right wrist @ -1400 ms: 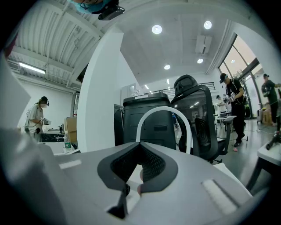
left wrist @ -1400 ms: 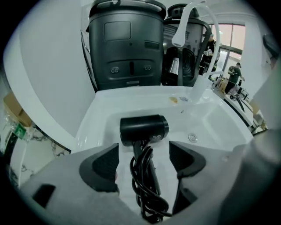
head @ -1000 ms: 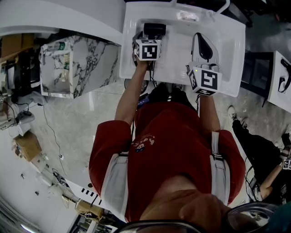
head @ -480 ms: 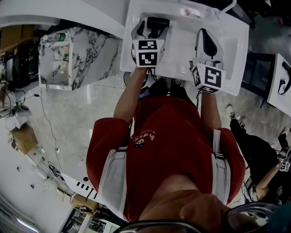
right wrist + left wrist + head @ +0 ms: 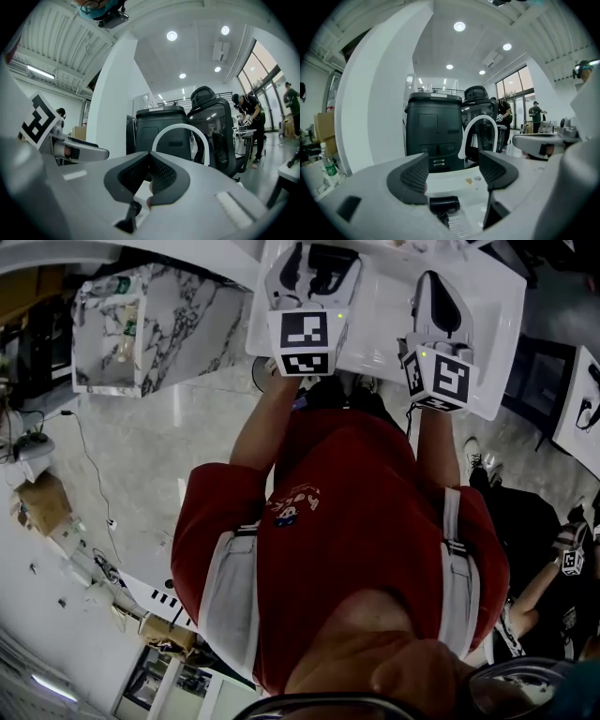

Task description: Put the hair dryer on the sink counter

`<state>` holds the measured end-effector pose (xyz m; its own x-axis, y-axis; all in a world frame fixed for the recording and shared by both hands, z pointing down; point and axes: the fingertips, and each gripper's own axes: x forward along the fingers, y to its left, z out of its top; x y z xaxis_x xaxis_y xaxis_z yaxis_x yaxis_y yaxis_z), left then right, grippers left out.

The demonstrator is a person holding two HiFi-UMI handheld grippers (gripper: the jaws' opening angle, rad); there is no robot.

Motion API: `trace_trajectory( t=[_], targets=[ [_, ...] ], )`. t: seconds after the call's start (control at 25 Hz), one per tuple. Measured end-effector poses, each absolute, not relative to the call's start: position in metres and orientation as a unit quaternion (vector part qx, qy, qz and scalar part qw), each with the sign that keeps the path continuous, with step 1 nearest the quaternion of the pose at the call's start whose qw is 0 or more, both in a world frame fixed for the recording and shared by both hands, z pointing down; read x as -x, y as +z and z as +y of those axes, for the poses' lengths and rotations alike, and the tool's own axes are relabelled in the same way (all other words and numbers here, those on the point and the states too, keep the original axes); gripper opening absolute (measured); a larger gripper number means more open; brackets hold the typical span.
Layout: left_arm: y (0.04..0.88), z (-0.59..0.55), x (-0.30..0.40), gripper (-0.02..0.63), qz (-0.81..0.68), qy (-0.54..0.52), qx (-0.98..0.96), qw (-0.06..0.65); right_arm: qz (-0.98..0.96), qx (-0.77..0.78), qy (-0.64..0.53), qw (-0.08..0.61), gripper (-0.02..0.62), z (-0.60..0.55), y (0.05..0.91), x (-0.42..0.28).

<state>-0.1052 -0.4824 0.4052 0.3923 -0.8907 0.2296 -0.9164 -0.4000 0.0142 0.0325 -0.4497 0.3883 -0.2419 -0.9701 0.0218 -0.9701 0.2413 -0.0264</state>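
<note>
The black hair dryer (image 5: 444,205) lies on the white sink counter (image 5: 457,182), its barrel end toward the left gripper view. My left gripper (image 5: 457,164) hangs above it, open. Its jaws have just been closing a little, with nothing between them. In the head view the left gripper (image 5: 313,251) is over the counter (image 5: 375,320) with the hair dryer (image 5: 330,266) showing dark below it. My right gripper (image 5: 433,282) hovers over the counter's right part. In its own view the right gripper (image 5: 151,171) is shut with its pads together and nothing held.
A white arched faucet (image 5: 477,133) rises at the counter's far side, with a black cabinet (image 5: 433,126) and a black office chair (image 5: 211,126) behind it. A marble-patterned unit (image 5: 141,324) stands to the left. A second person (image 5: 544,596) is at the right.
My left gripper has lifted up and away from the hair dryer, which stays on the counter. The right gripper has kept its place.
</note>
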Motion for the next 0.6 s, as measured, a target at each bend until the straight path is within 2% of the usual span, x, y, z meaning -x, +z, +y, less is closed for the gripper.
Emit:
trace_trajectory(
  t=[0.4,0.6],
  targets=[
    [0.341,-0.458,0.095,0.319,-0.542,0.023,-0.84,-0.018,-0.785,-0.619,0.006,-0.004,0.0,-0.449,0.378,-0.034],
    [0.312,-0.446,0.089,0.308,-0.542,-0.048,-0.838,-0.042,-0.785,-0.619,-0.004,-0.007,0.001,-0.448,0.369,-0.035]
  ],
)
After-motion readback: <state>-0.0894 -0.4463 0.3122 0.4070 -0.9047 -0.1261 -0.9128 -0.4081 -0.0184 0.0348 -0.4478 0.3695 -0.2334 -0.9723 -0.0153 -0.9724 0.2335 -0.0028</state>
